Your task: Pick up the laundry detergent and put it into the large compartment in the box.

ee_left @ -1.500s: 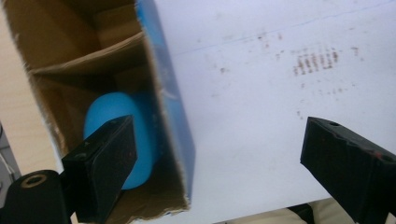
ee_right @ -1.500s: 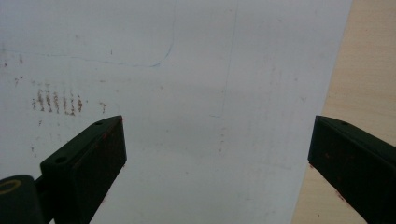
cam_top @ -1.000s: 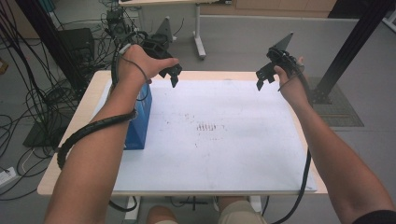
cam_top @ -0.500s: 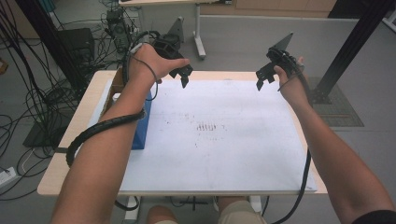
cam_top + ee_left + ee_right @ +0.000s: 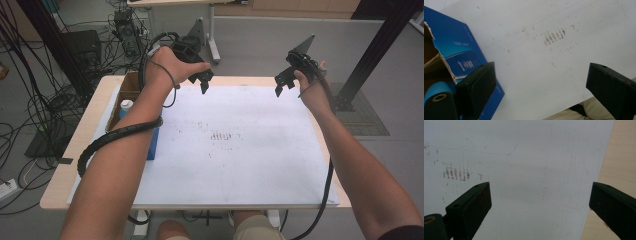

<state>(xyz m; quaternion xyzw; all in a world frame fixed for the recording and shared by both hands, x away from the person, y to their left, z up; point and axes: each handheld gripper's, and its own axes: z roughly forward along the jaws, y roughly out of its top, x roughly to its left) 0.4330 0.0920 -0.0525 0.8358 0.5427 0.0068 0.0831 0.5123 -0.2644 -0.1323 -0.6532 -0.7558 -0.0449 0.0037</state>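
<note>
Both grippers held above the white sheet on the tabletop, left gripper upper centre, right gripper upper right, jaws apart and empty; blue box at sheet's left edge.

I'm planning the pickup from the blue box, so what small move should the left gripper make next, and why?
Probably swing the left gripper back toward the blue box: its jaws are wide open and hold nothing, and the box's torn-open top sits beside them.
</note>
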